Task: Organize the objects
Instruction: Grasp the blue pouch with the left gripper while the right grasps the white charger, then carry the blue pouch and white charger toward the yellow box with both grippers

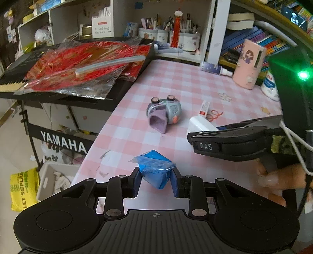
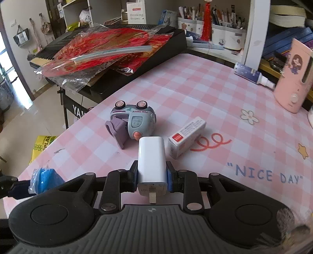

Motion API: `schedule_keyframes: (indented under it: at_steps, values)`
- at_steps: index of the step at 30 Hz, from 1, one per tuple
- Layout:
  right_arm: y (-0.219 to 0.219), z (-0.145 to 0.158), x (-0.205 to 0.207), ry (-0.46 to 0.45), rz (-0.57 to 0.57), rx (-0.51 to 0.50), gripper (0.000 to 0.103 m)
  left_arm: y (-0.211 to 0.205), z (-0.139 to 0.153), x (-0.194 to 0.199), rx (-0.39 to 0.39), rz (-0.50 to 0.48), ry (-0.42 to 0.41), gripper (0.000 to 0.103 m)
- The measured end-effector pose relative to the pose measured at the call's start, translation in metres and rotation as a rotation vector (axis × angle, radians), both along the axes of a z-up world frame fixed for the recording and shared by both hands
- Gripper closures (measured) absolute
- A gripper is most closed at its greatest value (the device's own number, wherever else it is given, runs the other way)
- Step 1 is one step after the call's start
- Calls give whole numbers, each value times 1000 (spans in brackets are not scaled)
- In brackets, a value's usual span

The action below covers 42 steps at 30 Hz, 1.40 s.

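Both wrist cams: close, downward, share tabletop (image 1: 195,82).

Pink check cloth (image 2: 195,88) covers the table in front of me, w/ "NICE DAY" (image 2: 264,174) printed near my right. Black keyboard (image 2: 137,78) butts against the table's far-left edge; red foil packs (image 2: 101,45) are piled on it, a grey strip (image 2: 109,53) lying across them. Behind: straws box (image 2: 136,13) on the shelf, pen cups (image 2: 225,35) in a row. Far right I see a pink gadget (image 2: 293,82) upright, a spray bottle (image 2: 252,75) on its side just beside it, and books (image 1: 260,39) stacked behind. On the floor, left: yellow bag (image 1: 23,187) next to a white bin (image 1: 52,179).
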State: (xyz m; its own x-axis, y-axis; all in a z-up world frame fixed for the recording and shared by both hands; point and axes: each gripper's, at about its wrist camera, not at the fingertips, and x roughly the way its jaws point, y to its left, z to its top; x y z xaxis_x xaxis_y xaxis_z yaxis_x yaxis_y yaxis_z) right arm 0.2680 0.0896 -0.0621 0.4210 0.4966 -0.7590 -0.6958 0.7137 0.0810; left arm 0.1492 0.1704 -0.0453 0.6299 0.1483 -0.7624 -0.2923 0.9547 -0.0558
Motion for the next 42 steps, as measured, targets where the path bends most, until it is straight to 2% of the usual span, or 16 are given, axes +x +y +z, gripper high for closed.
schedule_keyframes:
  at_steps: [18,27,42]
  values:
    - [-72,50,-69,6,-213,81,78,-17,25,-42,-22,-101,-96,73]
    - [-87,52,-113,13,-282,71,78,-25,30,-75,-25,-151,-124,73]
    - [-110,49,-199,21,-369,59,78,-34,31,-152,-48,-212,-134,74]
